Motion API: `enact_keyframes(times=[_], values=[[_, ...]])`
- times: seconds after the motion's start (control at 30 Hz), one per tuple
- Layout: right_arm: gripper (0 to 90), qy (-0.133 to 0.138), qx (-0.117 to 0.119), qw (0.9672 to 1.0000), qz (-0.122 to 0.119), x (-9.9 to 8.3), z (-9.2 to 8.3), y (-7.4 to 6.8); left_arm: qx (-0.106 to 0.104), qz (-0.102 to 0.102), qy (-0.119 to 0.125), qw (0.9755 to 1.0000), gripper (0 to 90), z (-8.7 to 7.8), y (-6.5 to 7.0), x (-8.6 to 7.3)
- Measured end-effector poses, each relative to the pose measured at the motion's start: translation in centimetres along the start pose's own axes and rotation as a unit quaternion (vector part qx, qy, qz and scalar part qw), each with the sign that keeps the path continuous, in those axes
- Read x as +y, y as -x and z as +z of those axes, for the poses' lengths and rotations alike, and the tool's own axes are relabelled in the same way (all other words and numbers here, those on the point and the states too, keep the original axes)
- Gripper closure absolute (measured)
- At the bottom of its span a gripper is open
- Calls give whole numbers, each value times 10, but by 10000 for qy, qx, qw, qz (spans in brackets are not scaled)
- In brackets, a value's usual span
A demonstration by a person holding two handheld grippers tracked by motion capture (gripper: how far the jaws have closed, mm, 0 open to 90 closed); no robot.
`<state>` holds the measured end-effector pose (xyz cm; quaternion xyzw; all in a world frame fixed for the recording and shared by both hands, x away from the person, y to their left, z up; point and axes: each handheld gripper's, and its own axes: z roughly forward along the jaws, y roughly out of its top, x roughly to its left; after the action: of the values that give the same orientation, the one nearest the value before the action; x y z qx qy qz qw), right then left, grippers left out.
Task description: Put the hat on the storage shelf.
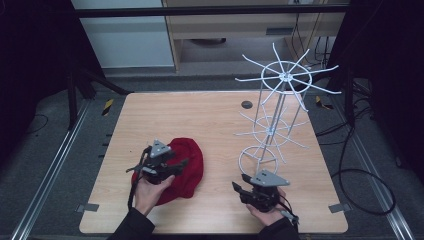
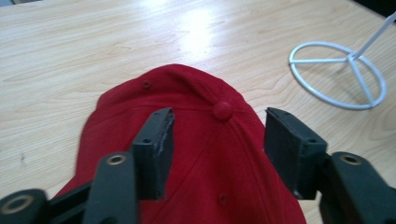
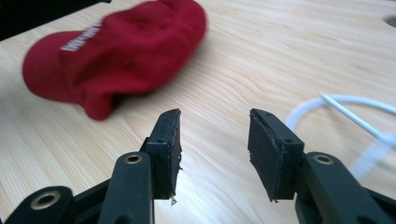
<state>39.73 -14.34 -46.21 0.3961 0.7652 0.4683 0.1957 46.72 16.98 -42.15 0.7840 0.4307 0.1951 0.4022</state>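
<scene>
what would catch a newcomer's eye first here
The red cap lying on the wooden table, left of centre, stands out first. Next, the tall white wire rack at the right. The left gripper hangs open-jawed over the cap; the right gripper is open over bare wood.

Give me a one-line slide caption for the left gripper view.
Open left gripper poised over a red cap lying on the wooden table, white wire rack base at right.
</scene>
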Motion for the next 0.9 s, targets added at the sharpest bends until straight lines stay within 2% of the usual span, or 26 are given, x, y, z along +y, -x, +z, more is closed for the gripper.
enact_keyframes(times=[0.23,0.33,0.37,0.5,0.53,0.6,0.63,0.7,0.77,0.83,0.9], values=[[480,55,-362,9991,215,-16,-27,27,197,271,-355,9988,289,23,23,3],[435,74,-506,9983,265,-20,-35,36,283,365,-640,9969,254,35,27,1],[387,54,-609,9978,260,-23,-39,39,322,403,-739,9959,245,38,28,0],[366,16,-733,9969,298,-28,-43,45,424,466,-954,9934,245,52,32,-5],[361,-11,-752,9965,371,-29,-44,47,449,455,-1012,9928,248,55,32,-6],[360,-24,-776,9961,422,-31,-46,50,435,393,-1075,9925,375,58,31,-8],[360,-24,-776,9961,422,-31,-46,50,451,348,-1055,9928,375,58,30,-9],[361,-12,-800,9960,401,-32,-47,51,328,193,-956,9947,551,55,25,-10],[365,-30,-837,9956,414,-33,-48,53,237,96,-931,9953,670,51,20,-9],[370,-56,-883,9950,455,-34,-48,55,177,72,-826,9964,786,45,15,-9],[374,-73,-937,9945,464,-35,-49,58,140,73,-697,9974,849,38,12,-8]])
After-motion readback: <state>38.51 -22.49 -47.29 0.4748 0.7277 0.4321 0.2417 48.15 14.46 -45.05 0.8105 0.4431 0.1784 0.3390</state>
